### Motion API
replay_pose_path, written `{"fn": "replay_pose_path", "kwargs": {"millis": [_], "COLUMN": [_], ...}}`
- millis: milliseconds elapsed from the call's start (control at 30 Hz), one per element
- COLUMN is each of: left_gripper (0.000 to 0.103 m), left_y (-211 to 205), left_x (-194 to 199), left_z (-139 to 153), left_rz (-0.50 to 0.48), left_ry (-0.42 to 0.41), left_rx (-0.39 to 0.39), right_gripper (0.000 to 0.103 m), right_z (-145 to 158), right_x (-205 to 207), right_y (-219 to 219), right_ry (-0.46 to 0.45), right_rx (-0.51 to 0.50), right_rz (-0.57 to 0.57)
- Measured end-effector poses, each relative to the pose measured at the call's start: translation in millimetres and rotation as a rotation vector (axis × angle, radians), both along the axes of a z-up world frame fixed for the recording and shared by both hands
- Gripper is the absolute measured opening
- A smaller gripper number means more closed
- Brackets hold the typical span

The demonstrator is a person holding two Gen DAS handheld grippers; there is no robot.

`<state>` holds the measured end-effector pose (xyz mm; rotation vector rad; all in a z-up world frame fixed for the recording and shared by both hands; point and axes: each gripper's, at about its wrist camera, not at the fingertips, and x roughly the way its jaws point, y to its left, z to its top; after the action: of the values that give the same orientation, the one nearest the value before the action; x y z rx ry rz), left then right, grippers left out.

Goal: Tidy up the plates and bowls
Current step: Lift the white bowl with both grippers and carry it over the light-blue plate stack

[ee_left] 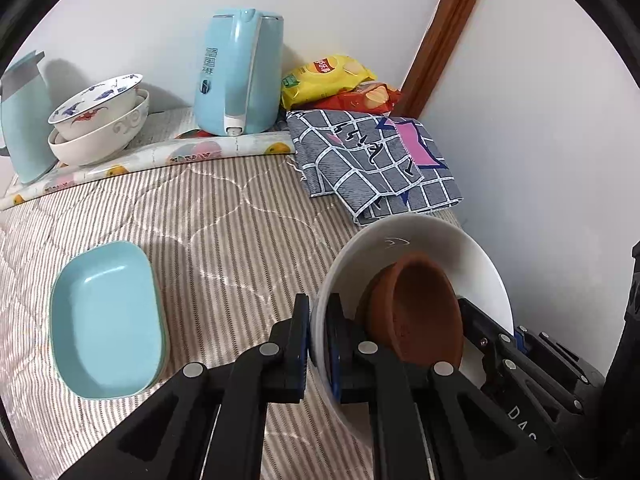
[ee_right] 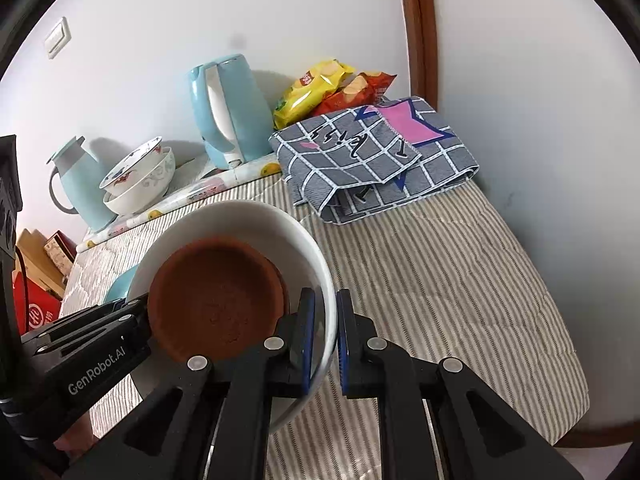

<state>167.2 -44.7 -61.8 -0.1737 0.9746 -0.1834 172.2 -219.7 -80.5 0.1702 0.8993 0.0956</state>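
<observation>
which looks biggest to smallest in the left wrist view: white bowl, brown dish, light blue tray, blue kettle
1. white bowl
2. light blue tray and blue kettle: look alike; the kettle stands farther back, so unsure
3. brown dish: smallest, inside the white bowl

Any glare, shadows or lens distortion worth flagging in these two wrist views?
Left wrist: fisheye bends the mat edge; the blue kettle casts a soft wall shadow; sheen streaks on the striped cover. Right wrist: door frame curves; the white bowl and the gripper are sharp, no blown glare.
</observation>
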Motion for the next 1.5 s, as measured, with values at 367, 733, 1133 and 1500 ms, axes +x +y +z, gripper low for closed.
{"fn": "replay_pose_path", "kwargs": {"millis": [367, 733, 1133, 1500], "left_gripper": [0.009, 0.009, 0.009, 0.009], "left_y": [29, 68, 107, 145], "left_x": [-6, -10, -10, -14], "left_z": [2, 7, 12, 19], "left_rz": [0.016, 0.055, 0.096, 0.164], "left_ry": [-0.001, -0.021, -0.031, -0.04], "left_rx": [0.01, 0.009, 0.006, 0.017], "right_gripper": [0.01, 0.01, 0.01, 0.01], "right_z": [3, 11, 19, 25], "right_x": [-2, 2, 6, 11], "right_y": [31, 69, 107, 145], "right_ry": [-0.004, -0.024, -0.043, -0.055], "right_rx": [-0.008, -0.012, -0.015, -0.011], "right_rz": [0.029, 0.072, 0.115, 0.186]}}
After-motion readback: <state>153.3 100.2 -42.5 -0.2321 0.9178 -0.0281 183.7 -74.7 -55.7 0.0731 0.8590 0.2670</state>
